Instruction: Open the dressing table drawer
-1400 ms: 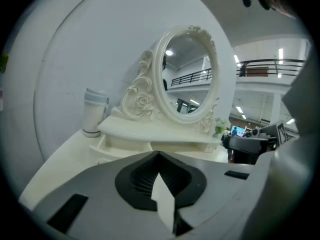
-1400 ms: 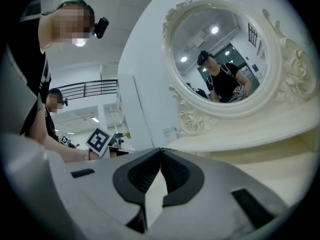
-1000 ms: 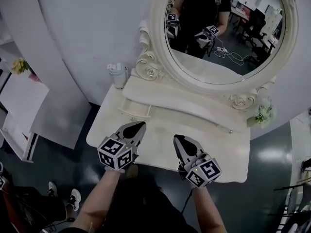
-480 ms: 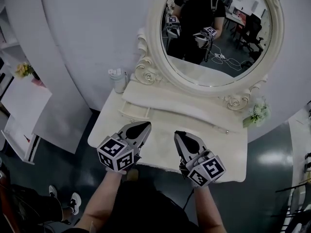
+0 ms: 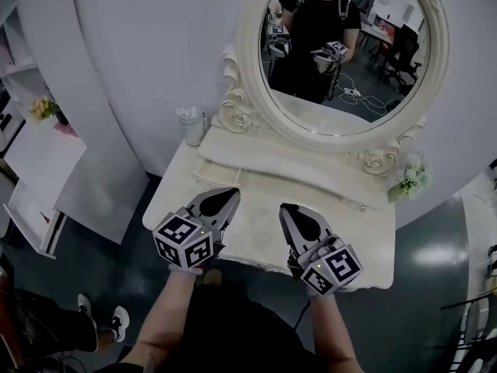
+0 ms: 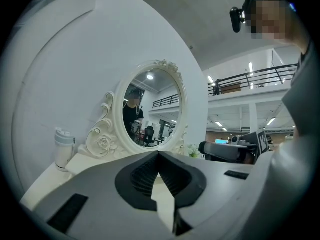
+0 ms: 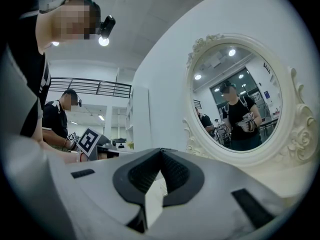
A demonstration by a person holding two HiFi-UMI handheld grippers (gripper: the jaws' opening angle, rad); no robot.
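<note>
Both grippers are closed tip to tip with nothing between the jaws. Our left gripper [image 5: 224,198] and right gripper [image 5: 289,209] hang side by side, pointing level above the dressing table top [image 5: 256,228] and clear of it.

Beyond the left tips, the small drawer [image 5: 218,175] in the raised tier under the mirror [image 5: 349,92] seems to stand slightly proud of the tier's front. We cannot tell whether it has been drawn out or merely sits that way. A small knob [image 5: 363,206] shows at the tier's right end.

As we judge it, jaws this tight cannot take a small pull, so reaching in would only shove the front. A shallow drawer drawn too far could drop out. A wide left swing could topple the white cup [image 5: 192,125] beside the tier.
</note>
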